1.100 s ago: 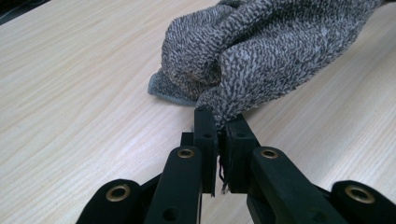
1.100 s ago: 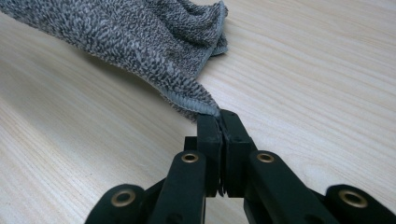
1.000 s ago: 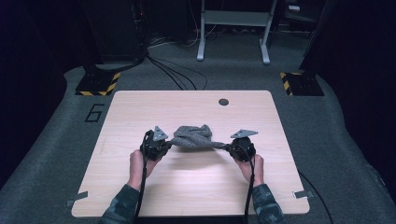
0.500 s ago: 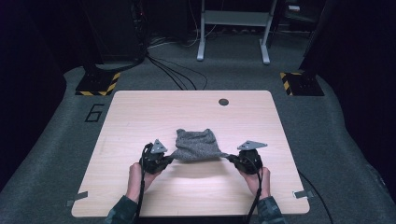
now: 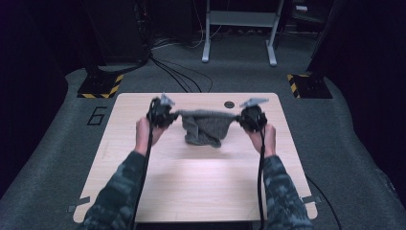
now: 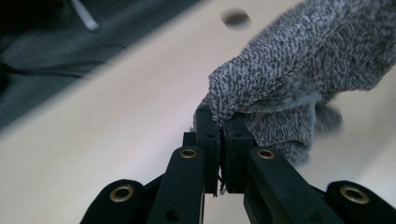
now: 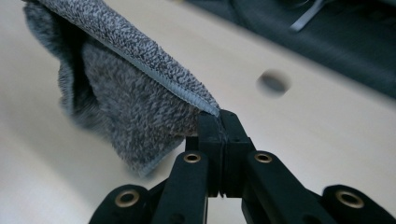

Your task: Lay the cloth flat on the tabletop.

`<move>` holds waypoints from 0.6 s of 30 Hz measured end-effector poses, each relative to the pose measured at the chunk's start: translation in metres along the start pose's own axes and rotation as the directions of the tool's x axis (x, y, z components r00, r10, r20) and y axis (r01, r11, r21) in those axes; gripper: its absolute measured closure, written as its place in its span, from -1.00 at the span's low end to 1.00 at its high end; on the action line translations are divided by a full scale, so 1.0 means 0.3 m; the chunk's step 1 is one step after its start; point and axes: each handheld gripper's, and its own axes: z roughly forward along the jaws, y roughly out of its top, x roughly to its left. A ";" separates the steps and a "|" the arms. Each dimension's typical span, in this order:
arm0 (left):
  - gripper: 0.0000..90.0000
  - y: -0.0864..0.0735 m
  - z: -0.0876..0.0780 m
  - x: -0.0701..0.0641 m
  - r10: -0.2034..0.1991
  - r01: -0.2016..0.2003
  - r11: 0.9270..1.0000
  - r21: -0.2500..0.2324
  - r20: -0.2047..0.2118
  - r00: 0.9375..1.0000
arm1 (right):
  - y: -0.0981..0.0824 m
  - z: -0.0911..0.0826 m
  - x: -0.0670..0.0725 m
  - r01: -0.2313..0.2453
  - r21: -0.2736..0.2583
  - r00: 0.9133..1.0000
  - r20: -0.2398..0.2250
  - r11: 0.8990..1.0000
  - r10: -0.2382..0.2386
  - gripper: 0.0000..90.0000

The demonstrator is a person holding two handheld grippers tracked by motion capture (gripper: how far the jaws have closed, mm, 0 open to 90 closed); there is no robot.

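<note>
While the grey towel hangs stretched between them above the worktop, the left gripper and the right gripper each pinch one top corner of it. In the left gripper view the jaws are clamped together on a bunched corner of the towel. In the right gripper view the jaws are pressed tight on its hemmed edge. The cloth sags in the middle, its lower edge just over the wood, near the round hole in the worktop
</note>
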 end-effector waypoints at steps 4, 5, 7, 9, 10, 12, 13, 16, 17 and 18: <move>0.94 0.125 -0.102 0.014 0.065 -0.068 0.996 -0.055 -0.063 0.996 | 0.161 -0.092 -0.016 0.070 -0.079 0.996 0.060 0.994 -0.065 1.00; 0.94 0.136 -0.132 0.003 0.087 -0.092 0.994 -0.064 -0.077 0.993 | 0.205 -0.160 -0.007 0.108 -0.122 0.992 0.078 0.987 -0.099 0.99; 0.94 0.124 -0.174 -0.026 0.119 -0.127 0.989 -0.080 -0.089 0.989 | 0.209 -0.182 -0.002 0.115 -0.135 0.991 0.080 0.984 -0.105 0.99; 0.93 0.080 -0.190 -0.062 0.148 -0.154 0.985 -0.071 -0.085 0.985 | 0.179 -0.226 0.029 0.130 -0.150 0.990 0.070 0.980 -0.121 0.99; 0.93 0.047 -0.188 -0.082 0.159 -0.163 0.985 -0.062 -0.071 0.985 | 0.150 -0.232 0.047 0.137 -0.143 0.989 0.067 0.980 -0.128 0.99; 0.92 -0.072 -0.157 -0.146 0.191 -0.192 0.981 -0.010 -0.028 0.981 | 0.027 -0.216 0.093 0.158 -0.103 0.987 0.036 0.982 -0.155 0.99; 0.92 -0.122 -0.139 -0.171 0.195 -0.195 0.981 0.007 -0.012 0.981 | -0.030 -0.201 0.109 0.150 -0.078 0.989 0.016 0.986 -0.150 0.99; 0.92 -0.283 -0.077 -0.241 0.170 -0.174 0.983 0.063 0.064 0.983 | -0.213 -0.134 0.157 0.124 0.014 0.991 -0.042 0.992 -0.123 0.98; 0.92 -0.327 -0.063 -0.259 0.153 -0.160 0.984 0.075 0.096 0.984 | -0.284 -0.105 0.178 0.095 0.051 0.993 -0.071 0.994 -0.091 0.98; 0.92 -0.355 -0.052 -0.273 0.151 -0.161 0.983 0.090 0.111 0.982 | -0.336 -0.086 0.191 0.085 0.083 0.993 -0.083 0.993 -0.078 0.98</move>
